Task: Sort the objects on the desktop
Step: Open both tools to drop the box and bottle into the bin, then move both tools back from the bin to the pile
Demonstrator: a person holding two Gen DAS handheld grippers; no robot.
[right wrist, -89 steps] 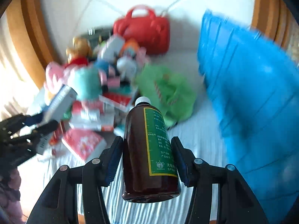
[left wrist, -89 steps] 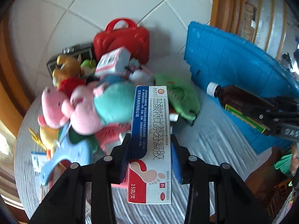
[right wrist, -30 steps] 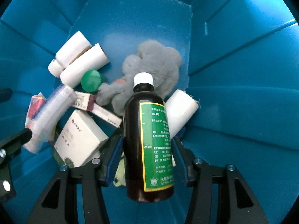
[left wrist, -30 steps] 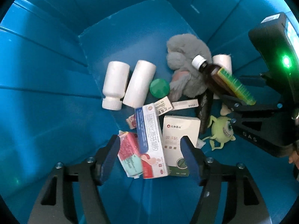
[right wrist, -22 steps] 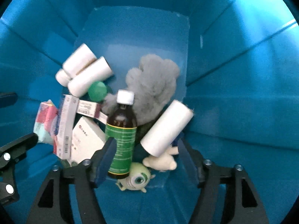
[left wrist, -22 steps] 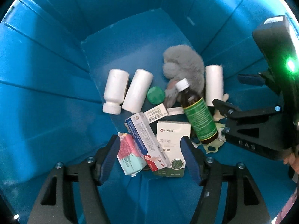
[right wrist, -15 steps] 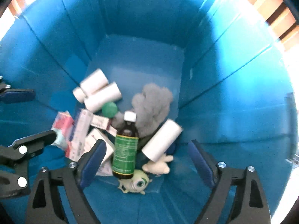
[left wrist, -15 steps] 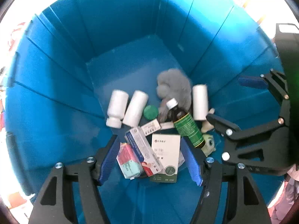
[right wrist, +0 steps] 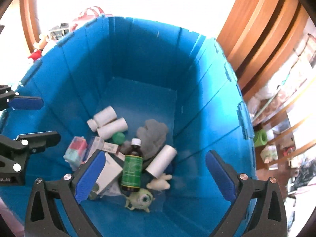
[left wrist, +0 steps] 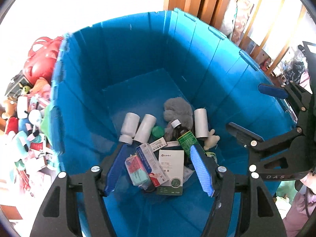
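Both grippers hang above the deep blue plastic bin (left wrist: 83, 102), angled steeply down into it. The left gripper (left wrist: 159, 167) stands released with nothing between its blue pads, and the right gripper (right wrist: 156, 174) has just been spreading its jaws, now wide apart and empty. The brown glass medicine bottle with a green label and white cap (right wrist: 132, 166) lies on the bin floor, cap pointing toward the grey plush toy (right wrist: 153, 136), touching a white cylinder (right wrist: 162, 162) on one side and a white carton (right wrist: 107, 174) on the other. The blue-and-red medicine box (left wrist: 151, 165) lies tilted just beside that carton. Only the left wrist view shows the heap of stuffed toys and boxes (left wrist: 27, 122) outside the bin wall; only the right wrist view shows clearly the green one-eyed toy (right wrist: 141, 197) below the bottle's base.
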